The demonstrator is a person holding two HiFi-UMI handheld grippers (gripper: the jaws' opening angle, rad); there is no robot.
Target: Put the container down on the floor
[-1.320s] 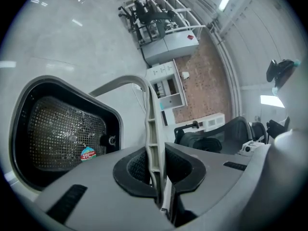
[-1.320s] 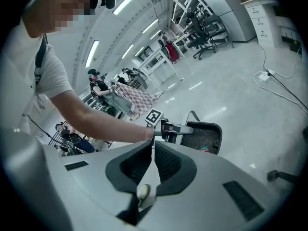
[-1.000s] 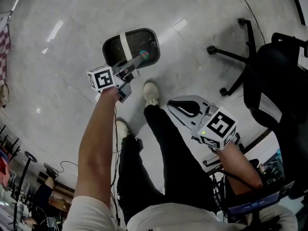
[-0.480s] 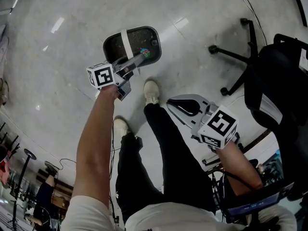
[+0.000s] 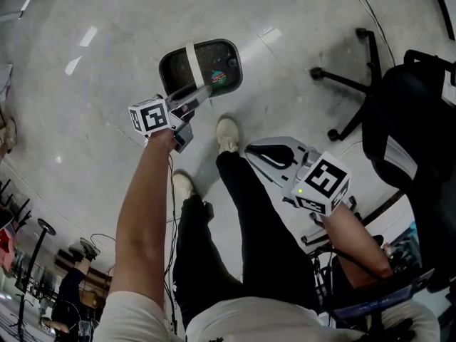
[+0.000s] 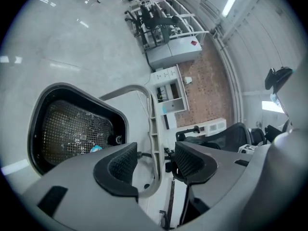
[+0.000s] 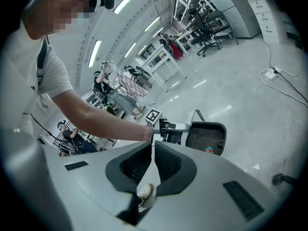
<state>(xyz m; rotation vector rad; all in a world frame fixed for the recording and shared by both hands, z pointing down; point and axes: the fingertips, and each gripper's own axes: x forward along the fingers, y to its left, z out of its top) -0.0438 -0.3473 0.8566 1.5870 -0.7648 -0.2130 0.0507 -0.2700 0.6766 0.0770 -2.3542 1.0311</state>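
Both jaws of the left gripper (image 6: 154, 160) are opening off the grey hoop handle (image 6: 153, 129) of the black mesh container (image 6: 72, 129). It should back straight out without snagging; the right gripper (image 7: 153, 159) sits clenched, empty.

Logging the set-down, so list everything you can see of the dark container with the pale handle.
The container is a dark, rounded-rectangular basket with a mesh inside and a solid, plastic-looking rim. A pale handle arches across it, and a small colourful item lies inside. It sits mouth up, on or just over the pale floor, beyond a white shoe. The left tongs are opening, with the handle between them, not clamped.
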